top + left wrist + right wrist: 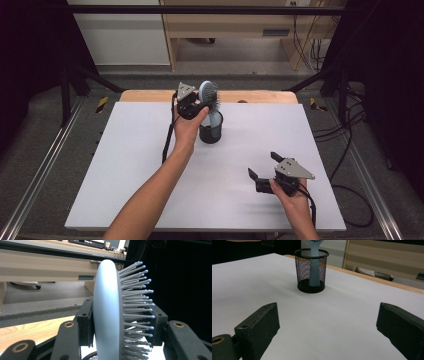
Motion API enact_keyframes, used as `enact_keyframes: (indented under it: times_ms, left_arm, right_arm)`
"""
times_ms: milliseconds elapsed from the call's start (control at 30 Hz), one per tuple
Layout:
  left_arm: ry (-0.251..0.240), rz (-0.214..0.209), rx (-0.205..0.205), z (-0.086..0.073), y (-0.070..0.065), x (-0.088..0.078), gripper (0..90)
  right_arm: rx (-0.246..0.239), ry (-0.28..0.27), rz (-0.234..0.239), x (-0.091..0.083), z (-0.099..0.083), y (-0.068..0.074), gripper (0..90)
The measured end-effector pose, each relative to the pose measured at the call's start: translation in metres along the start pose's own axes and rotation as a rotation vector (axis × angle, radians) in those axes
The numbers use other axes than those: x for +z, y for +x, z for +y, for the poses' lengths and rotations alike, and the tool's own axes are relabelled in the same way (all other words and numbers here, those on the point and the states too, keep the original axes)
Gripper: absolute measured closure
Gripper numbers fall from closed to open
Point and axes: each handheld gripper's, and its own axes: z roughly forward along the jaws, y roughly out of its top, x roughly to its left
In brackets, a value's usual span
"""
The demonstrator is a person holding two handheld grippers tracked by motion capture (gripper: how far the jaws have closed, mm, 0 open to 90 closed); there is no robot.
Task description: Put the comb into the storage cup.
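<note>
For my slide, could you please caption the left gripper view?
Left tongs clamp a pale blue hairbrush by its head, bristles pointing right.

Your forearms are bare, no sleeves reaching them. Each hand carries a black two-jaw tool: your left gripper (200, 102) and right gripper (263, 165) both wear a grey three-cornered plate (brass-coloured screw rings show along the jaw arms), with a black cable trailing from each.
</note>
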Motion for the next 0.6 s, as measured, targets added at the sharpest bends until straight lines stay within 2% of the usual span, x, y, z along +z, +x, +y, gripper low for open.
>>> enact_keyframes:
  times_ms: [600]
  left_arm:
    - [0.0, 0.0, -0.012, -0.0046, 0.0038, -0.001, 49.7]
  right_arm:
    - [0.003, 0.001, 0.002, 0.0003, 0.0, 0.0007, 4.8]
